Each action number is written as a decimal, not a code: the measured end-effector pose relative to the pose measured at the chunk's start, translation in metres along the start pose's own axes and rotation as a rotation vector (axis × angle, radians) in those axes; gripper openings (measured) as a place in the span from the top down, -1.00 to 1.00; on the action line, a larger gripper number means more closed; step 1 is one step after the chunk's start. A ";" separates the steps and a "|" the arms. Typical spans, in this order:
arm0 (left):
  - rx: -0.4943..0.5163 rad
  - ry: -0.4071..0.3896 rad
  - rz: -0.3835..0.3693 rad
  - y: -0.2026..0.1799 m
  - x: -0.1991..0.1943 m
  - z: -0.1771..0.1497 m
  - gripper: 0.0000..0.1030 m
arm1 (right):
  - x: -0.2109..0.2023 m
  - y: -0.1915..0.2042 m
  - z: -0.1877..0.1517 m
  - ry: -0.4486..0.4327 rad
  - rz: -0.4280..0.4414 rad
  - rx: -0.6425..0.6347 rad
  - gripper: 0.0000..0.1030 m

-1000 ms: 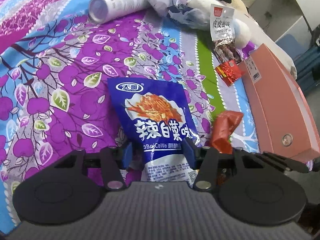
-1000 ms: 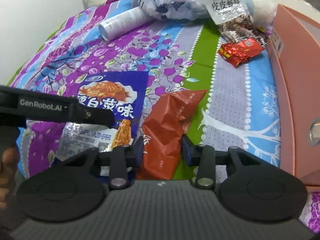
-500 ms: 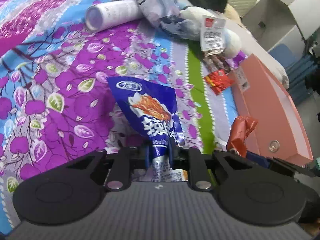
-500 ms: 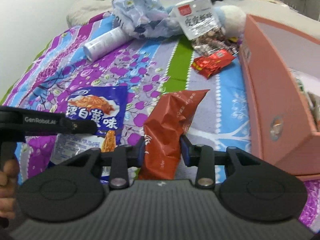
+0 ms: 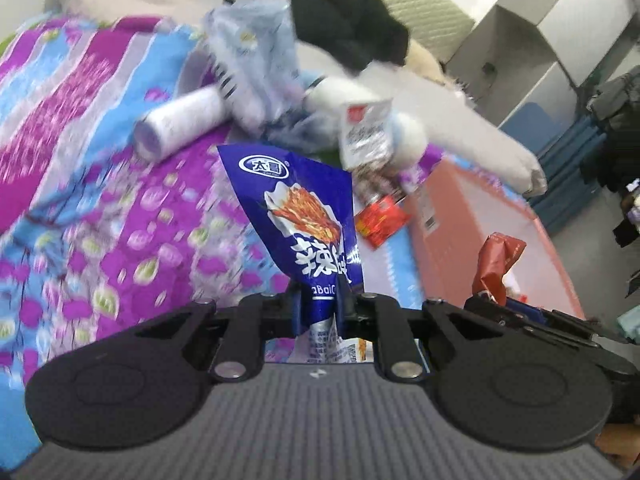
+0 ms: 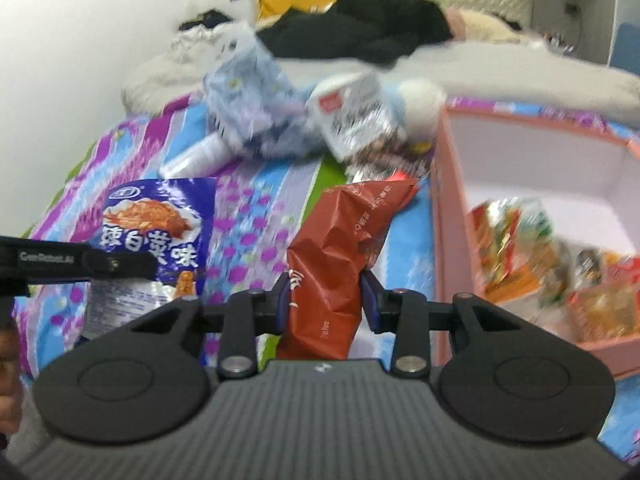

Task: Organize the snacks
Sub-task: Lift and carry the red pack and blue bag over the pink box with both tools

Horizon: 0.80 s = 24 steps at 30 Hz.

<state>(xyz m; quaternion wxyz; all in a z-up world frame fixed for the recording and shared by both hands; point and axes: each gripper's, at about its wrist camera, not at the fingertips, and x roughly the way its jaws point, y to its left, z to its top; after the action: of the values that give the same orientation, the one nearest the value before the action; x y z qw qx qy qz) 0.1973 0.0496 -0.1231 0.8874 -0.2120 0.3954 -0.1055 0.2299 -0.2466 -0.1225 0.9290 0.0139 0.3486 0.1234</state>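
The left gripper (image 5: 318,312) has its blue pads pinched tight on the lower part of a blue snack bag (image 5: 308,224), which stands up crumpled above the jaws, clear of the bedspread (image 5: 100,216). The right gripper (image 6: 326,300) is clamped, jaws partly apart, on a red-brown snack bag (image 6: 340,256) — this one also raised, its top leaning right toward the pink box (image 6: 452,216). From the right wrist view the box lies open just beside the held bag, with several bright snack packets (image 6: 520,248) in its near end (too blurred to tell apart). Farther back on the bedspread lie a small red packet (image 5: 382,220), a clear packet with a white label (image 5: 366,136), a white cylinder (image 5: 180,128) on its side and a pale blue printed bag (image 5: 256,64). Beyond these — dark clothing (image 6: 360,32) heaped at the head of the bed.
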 end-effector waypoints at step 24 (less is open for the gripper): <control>0.280 -0.061 -0.193 -0.216 0.024 0.086 0.66 | -0.088 -0.121 0.063 -0.212 -0.232 0.092 0.24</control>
<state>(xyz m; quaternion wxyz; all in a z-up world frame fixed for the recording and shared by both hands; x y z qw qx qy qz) 0.2728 -0.1251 0.0118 0.9056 -0.1265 0.3276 -0.2379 0.2334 -0.3811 -0.0317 0.9669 0.0291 0.2533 -0.0029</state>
